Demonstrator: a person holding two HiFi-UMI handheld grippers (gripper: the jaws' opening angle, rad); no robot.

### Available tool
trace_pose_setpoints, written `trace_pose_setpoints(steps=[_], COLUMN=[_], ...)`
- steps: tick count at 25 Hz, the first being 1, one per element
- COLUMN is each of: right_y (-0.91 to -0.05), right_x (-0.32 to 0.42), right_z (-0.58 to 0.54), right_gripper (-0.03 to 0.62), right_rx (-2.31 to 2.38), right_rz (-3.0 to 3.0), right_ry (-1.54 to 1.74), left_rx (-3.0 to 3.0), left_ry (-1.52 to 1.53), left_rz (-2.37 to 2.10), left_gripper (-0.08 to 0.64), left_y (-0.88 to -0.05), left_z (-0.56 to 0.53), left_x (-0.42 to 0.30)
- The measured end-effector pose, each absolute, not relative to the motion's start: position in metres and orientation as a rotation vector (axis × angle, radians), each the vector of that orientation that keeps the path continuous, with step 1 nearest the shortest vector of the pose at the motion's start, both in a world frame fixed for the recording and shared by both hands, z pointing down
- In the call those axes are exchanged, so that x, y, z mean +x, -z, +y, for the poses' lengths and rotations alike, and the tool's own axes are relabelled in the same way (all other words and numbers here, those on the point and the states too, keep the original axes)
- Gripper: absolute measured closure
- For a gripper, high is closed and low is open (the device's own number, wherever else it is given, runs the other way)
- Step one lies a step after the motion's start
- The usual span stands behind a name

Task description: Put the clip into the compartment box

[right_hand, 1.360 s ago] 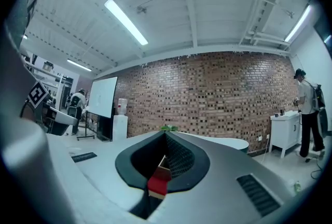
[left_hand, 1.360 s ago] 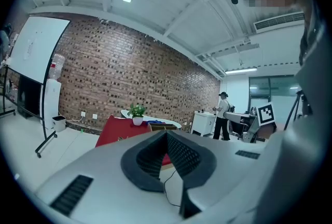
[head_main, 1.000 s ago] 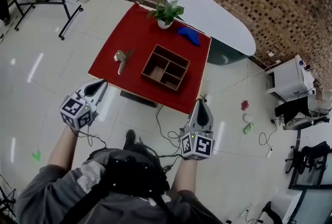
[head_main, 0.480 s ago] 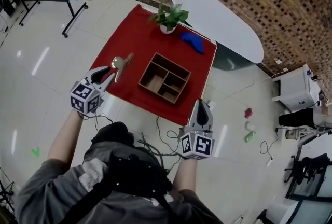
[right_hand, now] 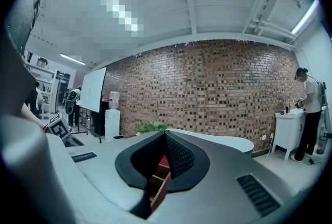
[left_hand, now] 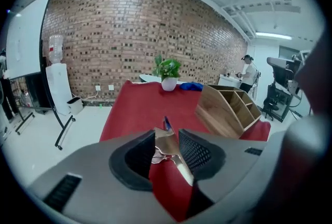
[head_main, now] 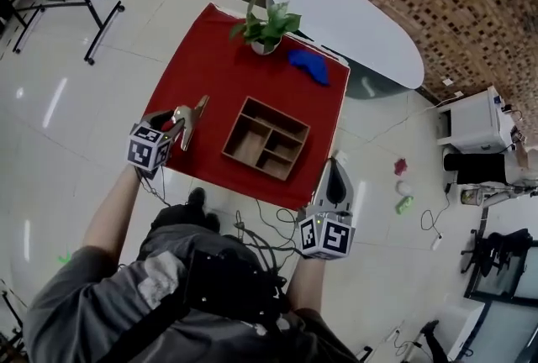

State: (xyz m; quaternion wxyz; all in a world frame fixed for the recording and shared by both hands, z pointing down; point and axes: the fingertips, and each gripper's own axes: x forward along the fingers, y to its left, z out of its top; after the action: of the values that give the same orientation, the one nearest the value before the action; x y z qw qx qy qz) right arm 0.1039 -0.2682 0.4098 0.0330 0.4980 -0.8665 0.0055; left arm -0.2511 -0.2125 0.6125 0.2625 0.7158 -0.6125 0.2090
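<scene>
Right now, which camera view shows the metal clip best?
The left gripper view: the clip is large and sharp there, between the left gripper's jaws. The head view shows it only small, at that gripper's tip near the red table's edge. The right gripper view does not show it.

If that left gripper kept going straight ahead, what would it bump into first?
The metal clip: it already sits between the jaws of the left gripper, low over the red tablecloth. Whether the jaws pinch it yet is unclear.
</scene>
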Motion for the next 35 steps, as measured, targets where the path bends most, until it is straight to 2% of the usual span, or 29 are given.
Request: trace_pose_setpoints(steps=[12, 14, 19, 24, 35], right_y=[-0.427, -0.433, -0.436, -0.435, -0.434], right_x=[0.071, 0.071, 0.064, 0.061, 0.064], right_z=[-0.311, -0.314, -0.312, -0.31, -0.312], right_gripper=[0.572, 0.574, 0.574, 0.574, 0.572], right_rx=[1.623, 1.634, 1.668, 1.702, 1.667], right_rz=[-2.573, -2.565, -2.535, -2.511, -2.547], right_ry=[-0.038, -0.04, -0.052, -0.052, -0.043], left_rx=[1.895, 1.894, 1.888, 1.894, 2.002], left_ry=[-0.643, -0.627, -0.58, -0.484, -0.33], left_rz=[-1.366, -1.317, -1.237, -1.173, -1.168], left_gripper=[0.379, 0.416, 0.436, 0.502, 0.526], left_y=[-0.657, -0.662, -0.66, -0.646, -0.6], left_z=[-0.266, -0.269, -0.271, -0.27, -0.266], left_x=[-0.27, -0.267, -0.267, -0.261, -0.236])
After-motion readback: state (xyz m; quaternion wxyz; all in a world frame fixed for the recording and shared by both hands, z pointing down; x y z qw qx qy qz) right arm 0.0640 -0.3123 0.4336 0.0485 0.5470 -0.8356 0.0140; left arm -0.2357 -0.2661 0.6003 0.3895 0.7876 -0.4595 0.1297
